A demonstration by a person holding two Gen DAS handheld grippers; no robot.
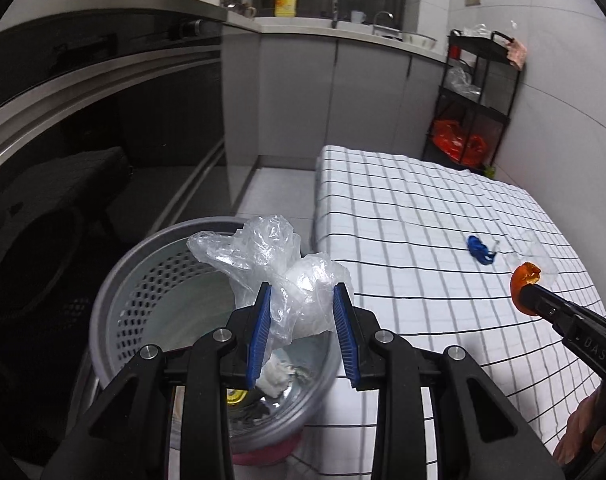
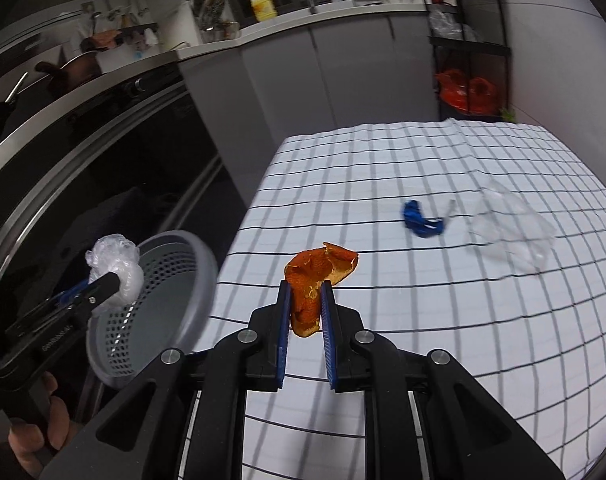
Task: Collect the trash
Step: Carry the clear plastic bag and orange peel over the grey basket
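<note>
My left gripper [image 1: 303, 290] is shut on a crumpled clear plastic bag [image 1: 271, 256] and holds it above the grey perforated trash basket [image 1: 143, 280], which has some trash inside. My right gripper [image 2: 306, 292] is shut on an orange peel [image 2: 317, 272] and holds it above the checked tablecloth [image 2: 423, 320]. The peel and right gripper also show in the left wrist view [image 1: 525, 284]. A blue wrapper [image 2: 419, 220] and a clear plastic piece [image 2: 511, 228] lie on the cloth further out.
A dark oven front [image 1: 83, 120] stands left of the basket. Grey cabinets with a sink and a yellow bottle [image 1: 285, 2] run along the back. A black shelf rack [image 1: 475, 100] with red bags stands at the far right corner.
</note>
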